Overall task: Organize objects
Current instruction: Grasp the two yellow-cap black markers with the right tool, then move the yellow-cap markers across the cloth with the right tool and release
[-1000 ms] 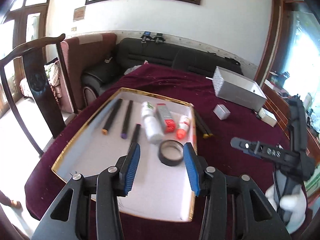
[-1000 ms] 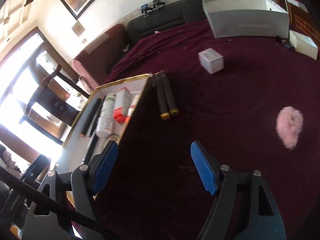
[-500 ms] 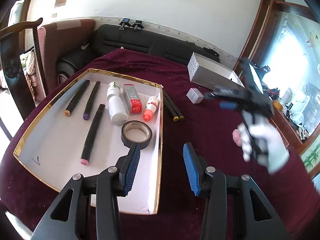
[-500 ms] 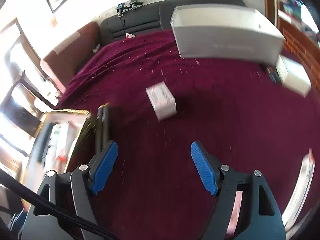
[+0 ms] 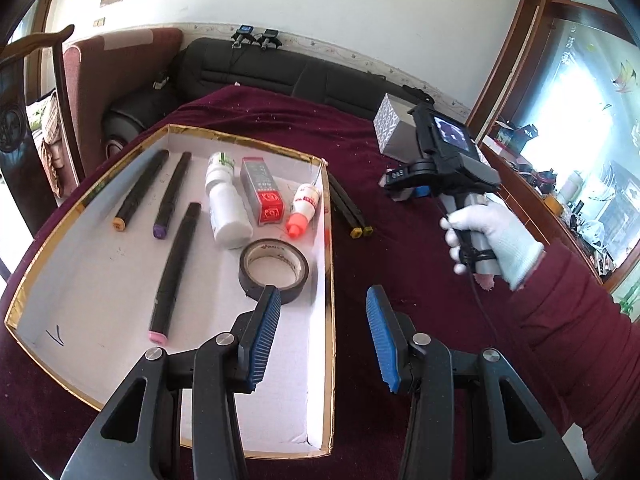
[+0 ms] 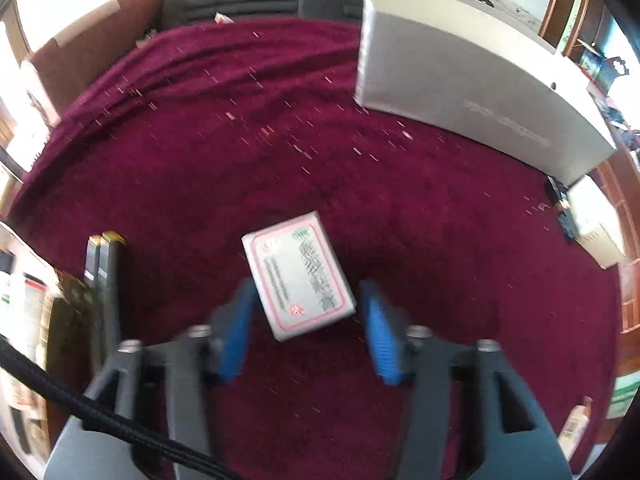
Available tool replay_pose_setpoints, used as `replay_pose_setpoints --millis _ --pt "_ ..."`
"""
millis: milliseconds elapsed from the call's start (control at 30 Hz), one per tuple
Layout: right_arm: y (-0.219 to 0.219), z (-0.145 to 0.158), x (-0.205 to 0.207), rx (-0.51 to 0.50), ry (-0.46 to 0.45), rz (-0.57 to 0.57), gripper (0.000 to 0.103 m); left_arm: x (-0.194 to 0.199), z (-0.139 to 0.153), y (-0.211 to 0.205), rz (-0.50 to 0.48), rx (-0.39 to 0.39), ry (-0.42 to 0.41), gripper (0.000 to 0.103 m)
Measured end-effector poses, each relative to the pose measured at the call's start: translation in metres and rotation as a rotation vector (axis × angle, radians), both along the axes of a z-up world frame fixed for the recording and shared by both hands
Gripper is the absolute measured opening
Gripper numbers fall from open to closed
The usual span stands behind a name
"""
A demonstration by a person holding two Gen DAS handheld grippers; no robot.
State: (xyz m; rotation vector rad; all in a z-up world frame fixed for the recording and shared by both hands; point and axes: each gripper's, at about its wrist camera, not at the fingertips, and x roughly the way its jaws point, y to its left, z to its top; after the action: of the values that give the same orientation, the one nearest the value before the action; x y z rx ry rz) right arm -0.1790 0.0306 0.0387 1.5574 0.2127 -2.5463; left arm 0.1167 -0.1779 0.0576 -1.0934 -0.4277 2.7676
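Note:
The white tray with a gold rim (image 5: 80, 280) holds three black markers (image 5: 174, 268), a white bottle (image 5: 224, 208), a red carton (image 5: 264, 196), a small orange-capped bottle (image 5: 304, 208) and a black tape roll (image 5: 274, 270). My left gripper (image 5: 320, 296) hangs open and empty over the tray's right wall. A small white box (image 6: 298, 276) lies on the maroon cloth. My right gripper (image 6: 306, 300) points down over it, jaws closing. The box sits between the blue pads (image 6: 236, 328) with a little gap either side. Two black markers (image 5: 348, 212) lie just outside the tray.
A long silver box (image 6: 480, 96) stands at the back right of the table, with a small white carton (image 6: 596, 224) near the right edge. A gloved hand and red sleeve (image 5: 560, 320) hold the right gripper (image 5: 412, 190). A dark sofa and wooden chair stand behind the table.
The right gripper swept from beside the tray to the small white box, tipped downward, and its jaws narrowed around the box. The left gripper dipped and tilted down a little, jaws unchanged.

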Motion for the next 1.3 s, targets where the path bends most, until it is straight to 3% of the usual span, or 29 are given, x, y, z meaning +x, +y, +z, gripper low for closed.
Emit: replay_pose_setpoints --millis 167,233,267,333,433,533,667,700,767,967,1167,1233,1300 --pt "0.03 0.0 0.021 0.076 -0.035 -0.081 0.043 0.001 -0.003 0.005 -0.019 -0.006 -0.007 0.039" --pt "0.033 0.012 0.034 0.047 -0.003 -0.075 0.048 0.002 -0.003 0.006 -0.023 -0.004 -0.007 0.039" --pt "0.029 0.02 0.042 0.004 0.023 -0.043 0.053 0.001 -0.003 0.006 -0.023 -0.001 -0.007 0.039" --pt "0.015 0.033 0.056 -0.076 0.059 0.046 0.081 0.001 -0.003 0.007 -0.026 0.004 -0.015 0.039" --pt "-0.023 0.037 0.073 -0.143 0.054 0.221 0.081 0.001 -0.003 0.007 -0.024 -0.003 -0.014 0.039" --pt "-0.056 0.026 0.081 -0.07 0.059 0.292 0.081 0.002 -0.002 0.006 -0.022 -0.003 -0.012 0.039" --pt "-0.085 0.007 0.078 0.046 0.063 0.315 0.076 0.002 -0.005 0.003 -0.018 0.001 -0.022 0.039" --pt "-0.088 0.008 0.077 0.024 0.065 0.319 0.058 0.001 -0.005 0.004 -0.019 0.003 -0.025 0.039" --pt "-0.089 0.011 0.072 0.02 0.06 0.297 0.032 0.001 -0.005 0.005 -0.019 0.004 -0.03 0.039" --pt "-0.065 0.002 0.052 0.047 0.009 0.192 0.028 0.007 0.0 0.008 -0.027 0.003 -0.014 0.039" --pt "0.025 -0.001 0.063 -0.074 -0.07 0.044 0.028 0.008 0.001 0.013 -0.032 0.011 -0.014 0.039" --pt "0.046 -0.001 0.075 -0.086 -0.098 0.025 0.028 0.007 0.003 0.018 -0.041 0.008 -0.013 0.039" --pt "0.068 0.002 0.087 -0.163 -0.138 0.027 0.028 0.006 0.003 0.024 -0.056 0.009 -0.017 0.039"
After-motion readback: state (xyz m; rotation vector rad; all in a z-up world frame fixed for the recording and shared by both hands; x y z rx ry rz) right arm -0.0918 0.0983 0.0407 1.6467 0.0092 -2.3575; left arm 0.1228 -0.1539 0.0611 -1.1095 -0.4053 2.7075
